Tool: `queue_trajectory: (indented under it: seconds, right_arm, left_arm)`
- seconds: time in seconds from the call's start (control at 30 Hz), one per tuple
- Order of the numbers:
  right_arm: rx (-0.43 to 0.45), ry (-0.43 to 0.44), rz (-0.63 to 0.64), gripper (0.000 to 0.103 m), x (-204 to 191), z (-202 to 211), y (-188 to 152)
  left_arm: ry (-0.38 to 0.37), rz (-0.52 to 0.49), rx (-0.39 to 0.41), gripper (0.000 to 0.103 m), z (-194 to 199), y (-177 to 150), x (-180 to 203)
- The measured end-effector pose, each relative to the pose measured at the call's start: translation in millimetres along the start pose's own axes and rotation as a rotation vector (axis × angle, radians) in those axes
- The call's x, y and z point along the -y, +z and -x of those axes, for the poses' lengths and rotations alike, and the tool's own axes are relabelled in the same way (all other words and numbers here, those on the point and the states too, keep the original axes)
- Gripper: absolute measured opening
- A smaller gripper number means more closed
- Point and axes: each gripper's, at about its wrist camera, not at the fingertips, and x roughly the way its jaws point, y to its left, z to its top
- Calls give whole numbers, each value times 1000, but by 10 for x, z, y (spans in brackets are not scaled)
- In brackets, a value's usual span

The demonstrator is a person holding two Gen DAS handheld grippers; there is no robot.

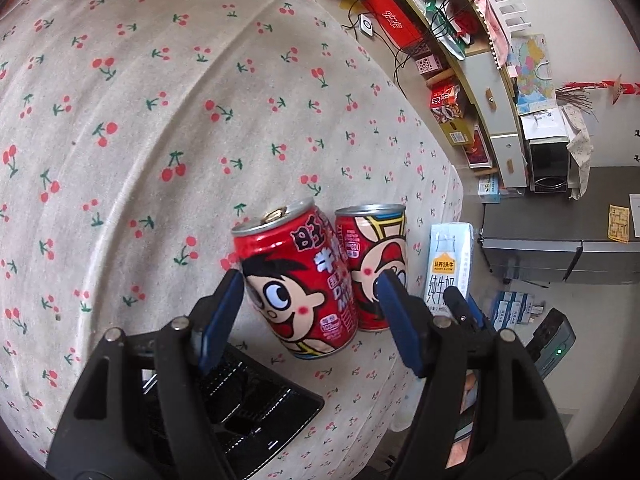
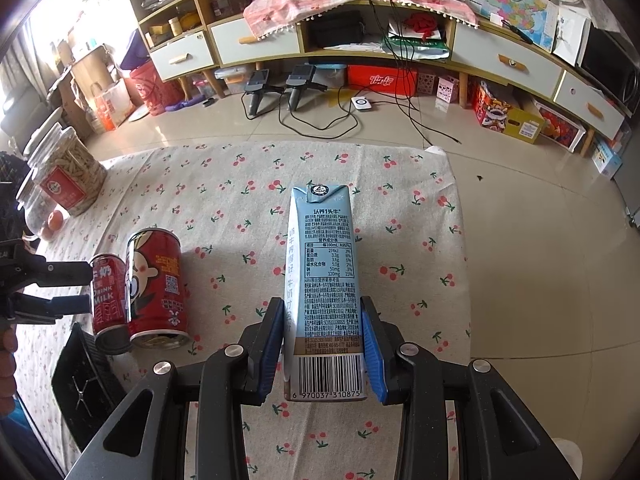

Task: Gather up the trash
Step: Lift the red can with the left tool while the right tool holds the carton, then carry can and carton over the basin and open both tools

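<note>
While the right gripper [image 2: 324,348] clamps the pale blue milk carton [image 2: 322,280] by its lower sides, the left gripper [image 1: 310,308] stands open around the nearer red can [image 1: 298,280], pads apart from it. A second can [image 1: 372,264] touches beyond. Only the right view shows a snack jar [image 2: 70,176] far left.

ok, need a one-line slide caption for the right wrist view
Right gripper clamps a blue milk carton above the cherry-print tablecloth; two red cans at left.
</note>
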Motion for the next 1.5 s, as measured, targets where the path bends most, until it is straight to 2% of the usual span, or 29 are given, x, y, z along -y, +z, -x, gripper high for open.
queue_trajectory:
  seconds: [0.2,0.27,0.47,0.63,0.9,1.0,1.17,1.27,1.37,1.5]
  right_arm:
    - [-6,3,-10,37,25,-4,-3]
    - [-5,5,-12,37,28,11,-5]
    - [7,22,-26,37,74,100,-20]
    - [13,33,-32,37,103,176,-49]
    - [39,28,-72,37,293,510,-110]
    - [68,9,-115,37,529,817,-197]
    - [118,-84,-188,37,1067,1420,-518]
    - [128,-120,-268,37,1415,1688,-748]
    - [101,-129,-288,37,1596,1829,-994]
    - [88,-146,-332,37,1842,1940,-1264]
  left_arm:
    - [122,-72,12,70,-141,-2,96]
    - [132,-78,10,68,-183,-6,105]
    - [207,-178,46,67,-187,-29,248]
    - [220,-215,59,66,-150,-46,283]
    - [180,-227,143,66,191,-61,300]
    - [145,-247,180,66,354,-105,381]
    - [59,-317,200,66,503,-278,671]
    - [15,-393,172,66,470,-510,898]
    - [-27,-494,110,66,328,-841,1191]
    - [-71,-665,0,66,-2,-1462,1689]
